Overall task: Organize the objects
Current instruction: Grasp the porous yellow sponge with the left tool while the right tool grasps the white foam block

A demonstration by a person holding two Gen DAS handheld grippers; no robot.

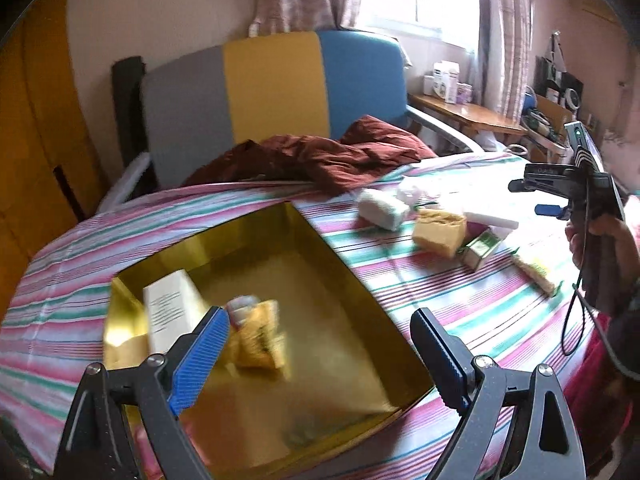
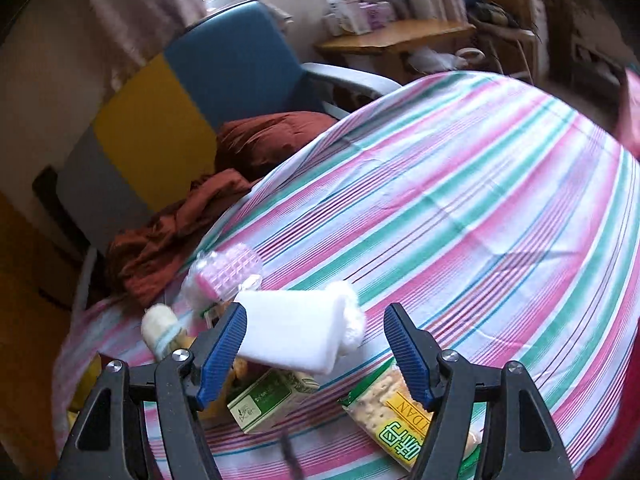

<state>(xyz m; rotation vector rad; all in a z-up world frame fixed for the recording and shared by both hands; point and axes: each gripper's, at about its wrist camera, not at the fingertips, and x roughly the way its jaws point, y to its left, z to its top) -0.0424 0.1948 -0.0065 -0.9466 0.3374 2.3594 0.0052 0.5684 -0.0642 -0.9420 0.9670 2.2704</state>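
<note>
On the striped bedsheet (image 2: 460,184), the right gripper (image 2: 316,348), fingers apart and empty, nears the white sponge (image 2: 292,336) between them; closing comes next. The left gripper (image 1: 320,344) gapes empty over the gold box (image 1: 320,280).

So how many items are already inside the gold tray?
3, possibly more hidden: a white rectangular box at the gold tray's left wall, a yellow snack packet beside it, and a small blurred pinkish item between them.
</note>
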